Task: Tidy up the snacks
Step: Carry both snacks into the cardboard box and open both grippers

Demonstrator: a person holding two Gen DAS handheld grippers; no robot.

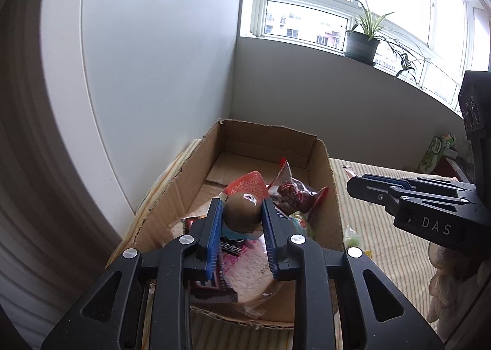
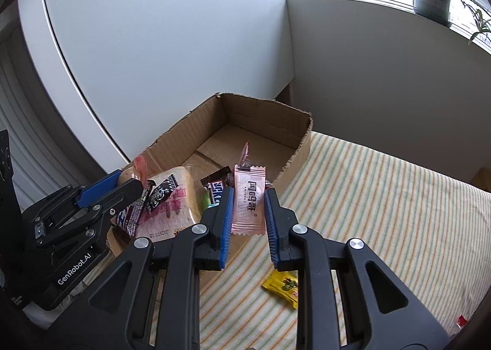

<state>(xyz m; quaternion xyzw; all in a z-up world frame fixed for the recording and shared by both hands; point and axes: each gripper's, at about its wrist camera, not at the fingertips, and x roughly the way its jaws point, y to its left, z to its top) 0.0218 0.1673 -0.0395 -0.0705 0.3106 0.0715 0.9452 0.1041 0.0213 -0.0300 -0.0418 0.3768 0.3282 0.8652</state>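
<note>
An open cardboard box stands on the striped cloth and holds several wrapped snacks. My left gripper is shut on a brown round snack in an orange-topped wrapper, held above the box's near end. My right gripper is shut on a pink wrapped snack bar, held over the box's near right corner. The left gripper also shows in the right wrist view, over the box. The right gripper shows at the right of the left wrist view.
In the box lie a large bread pack, a chocolate bar and a red wrapped snack. A yellow packet and a green candy lie on the striped cloth. White wall panels stand behind; potted plants sit on the sill.
</note>
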